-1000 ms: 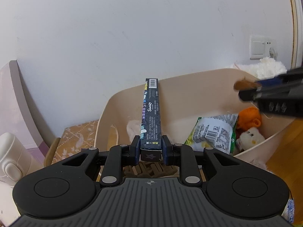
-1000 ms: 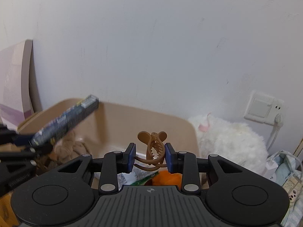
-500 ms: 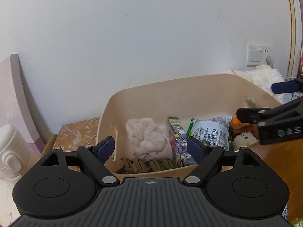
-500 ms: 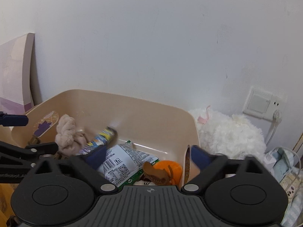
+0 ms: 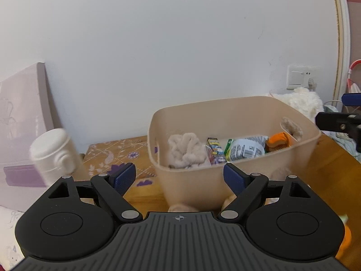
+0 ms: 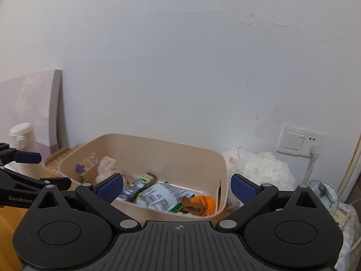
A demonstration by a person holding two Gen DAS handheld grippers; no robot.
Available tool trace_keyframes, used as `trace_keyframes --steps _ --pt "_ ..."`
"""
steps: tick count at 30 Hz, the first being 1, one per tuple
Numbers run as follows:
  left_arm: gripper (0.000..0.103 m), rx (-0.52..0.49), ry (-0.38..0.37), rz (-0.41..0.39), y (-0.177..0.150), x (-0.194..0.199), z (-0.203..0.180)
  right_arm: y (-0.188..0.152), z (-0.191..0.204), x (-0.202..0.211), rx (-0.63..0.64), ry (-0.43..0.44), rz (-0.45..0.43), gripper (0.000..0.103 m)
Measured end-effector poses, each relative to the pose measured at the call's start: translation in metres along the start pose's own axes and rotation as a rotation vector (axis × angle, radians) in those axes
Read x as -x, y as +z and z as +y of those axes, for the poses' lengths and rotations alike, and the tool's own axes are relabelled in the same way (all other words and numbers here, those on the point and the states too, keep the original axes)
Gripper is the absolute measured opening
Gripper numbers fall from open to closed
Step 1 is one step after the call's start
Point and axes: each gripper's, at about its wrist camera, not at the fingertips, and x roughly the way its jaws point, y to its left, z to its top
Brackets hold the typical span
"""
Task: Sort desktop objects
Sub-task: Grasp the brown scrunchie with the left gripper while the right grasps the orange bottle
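Note:
A beige plastic bin stands on the wooden desk against the wall; it also shows in the right wrist view. Inside lie a long dark box, a green-and-white snack pack, a beige fluffy cloth, an orange toy and a brown hair claw. My left gripper is open and empty in front of the bin. My right gripper is open and empty, back from the bin's near right side.
A white lidded container and a pink board stand left of the bin on a patterned cloth. A white plush, a wall socket and a cable are at the right.
Both grippers opened: the left let the long box drop into the bin, the right let the brown hair claw drop in. Both then pulled back from the bin.

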Motion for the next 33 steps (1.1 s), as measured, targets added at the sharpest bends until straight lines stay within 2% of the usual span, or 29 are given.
trace_keyframes --steps 6,15,19,25,33 --pt "0.087 0.036 -0.045 0.022 -0.021 0.035 0.006 -0.029 -0.002 0.040 -0.028 -0.007 -0.012 0.103" --pt "0.087 0.016 -0.071 0.085 -0.077 0.057 -0.005 -0.092 -0.016 0.070 -0.139 0.044 0.082 0.103" --pt "0.087 -0.015 -0.054 0.123 -0.101 0.054 -0.008 -0.114 -0.017 0.073 -0.141 0.020 0.117 0.103" --pt "0.087 -0.001 -0.080 0.171 -0.127 0.044 -0.011 -0.137 -0.005 0.074 -0.138 0.019 0.150 0.103" --pt "0.087 0.000 -0.124 0.174 -0.134 0.024 -0.026 -0.153 0.026 0.062 -0.064 0.006 0.189 0.103"
